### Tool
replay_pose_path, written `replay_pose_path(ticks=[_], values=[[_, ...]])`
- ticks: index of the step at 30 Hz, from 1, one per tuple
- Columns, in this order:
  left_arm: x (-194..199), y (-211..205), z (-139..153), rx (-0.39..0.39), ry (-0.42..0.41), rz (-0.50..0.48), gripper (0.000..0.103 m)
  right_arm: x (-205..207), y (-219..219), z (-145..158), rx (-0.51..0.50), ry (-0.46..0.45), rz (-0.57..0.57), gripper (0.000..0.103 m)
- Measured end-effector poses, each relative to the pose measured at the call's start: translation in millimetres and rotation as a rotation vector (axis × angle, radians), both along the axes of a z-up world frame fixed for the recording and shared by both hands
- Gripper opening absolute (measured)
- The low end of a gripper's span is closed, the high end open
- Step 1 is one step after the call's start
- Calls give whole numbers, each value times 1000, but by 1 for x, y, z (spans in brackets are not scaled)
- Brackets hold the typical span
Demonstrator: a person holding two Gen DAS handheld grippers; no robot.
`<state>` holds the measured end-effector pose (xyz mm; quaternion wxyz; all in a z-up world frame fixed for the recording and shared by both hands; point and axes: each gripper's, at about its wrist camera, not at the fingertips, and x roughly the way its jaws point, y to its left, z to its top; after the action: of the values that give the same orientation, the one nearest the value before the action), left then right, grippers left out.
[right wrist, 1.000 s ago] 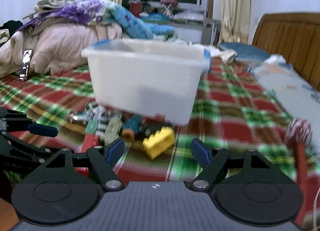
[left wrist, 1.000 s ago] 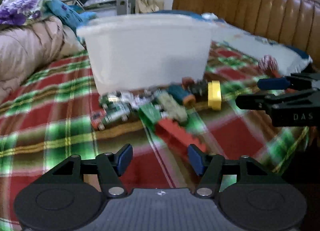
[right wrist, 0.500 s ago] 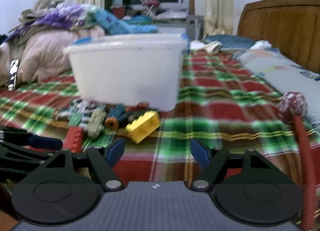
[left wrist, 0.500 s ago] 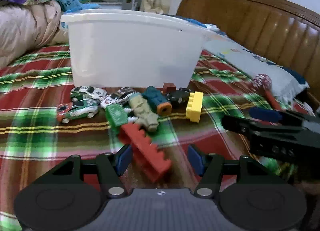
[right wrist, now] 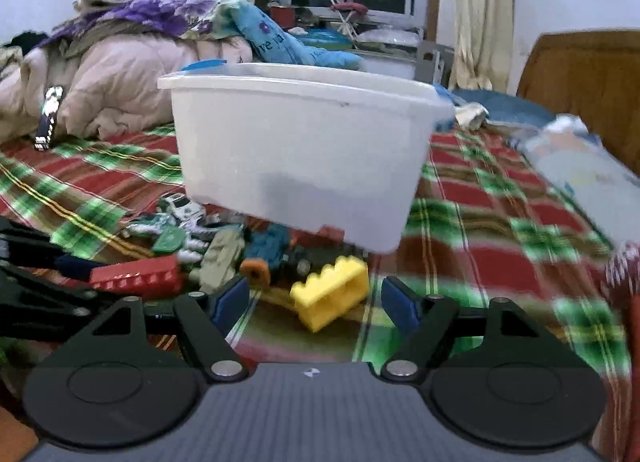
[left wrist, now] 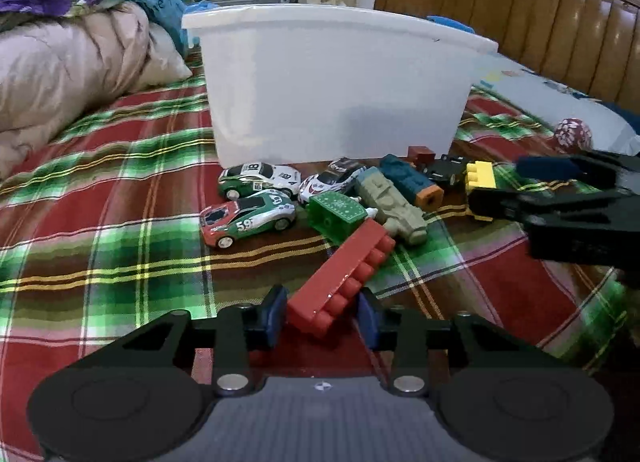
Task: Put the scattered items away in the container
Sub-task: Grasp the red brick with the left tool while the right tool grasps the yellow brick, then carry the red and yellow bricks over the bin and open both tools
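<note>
White plastic tub point(left wrist: 336, 90) stands on the plaid bed point(left wrist: 104, 238); its inside is hidden.
Toy cars point(left wrist: 248, 218) and a yellow brick point(right wrist: 332, 292) lie before it. Left gripper point(left wrist: 322, 316) fingers flank the red brick point(left wrist: 344, 274), contact unclear; right gripper point(right wrist: 316, 302) fingers spread.

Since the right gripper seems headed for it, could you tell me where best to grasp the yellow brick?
Take the yellow brick across its flat long faces, from above and the near side: it lies tilted on the blanket, studs up. The open right gripper already straddles it.
</note>
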<state>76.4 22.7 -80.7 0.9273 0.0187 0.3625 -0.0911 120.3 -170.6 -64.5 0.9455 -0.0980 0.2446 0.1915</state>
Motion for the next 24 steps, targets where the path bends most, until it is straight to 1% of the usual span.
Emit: replay_pose_path(ticks=[2, 5, 6, 7, 8, 12, 15, 18, 21, 24], values=[[1, -6, -2, 41, -12, -34, 48, 11, 5, -4, -23, 4, 11, 76], [0, -8, -4, 46, -22, -48, 48, 22, 7, -13, -39, 30, 8, 76], [-1, -7, -4, 40, -21, -49, 47, 23, 5, -16, -31, 39, 6, 73], [-1, -6, -4, 34, -20, -52, 44, 23, 3, -18, -24, 49, 7, 67], [-1, -5, -4, 33, -19, -57, 40, 22, 2, -19, -26, 59, 5, 55], [-2, -3, 1, 7, -5, -61, 37, 16, 3, -19, -31, 58, -11, 54], [-10, -3, 5, 12, -15, -66, 37, 5, 6, -17, -23, 59, -5, 54], [-20, -2, 13, 16, -40, -82, 37, -11, 10, -13, -23, 50, 5, 54], [-29, -1, 24, 14, -64, -91, 37, -26, 15, -15, -9, 68, 10, 54], [-36, -2, 36, 30, -97, -101, 37, -38, 18, -14, -5, 81, 16, 54]])
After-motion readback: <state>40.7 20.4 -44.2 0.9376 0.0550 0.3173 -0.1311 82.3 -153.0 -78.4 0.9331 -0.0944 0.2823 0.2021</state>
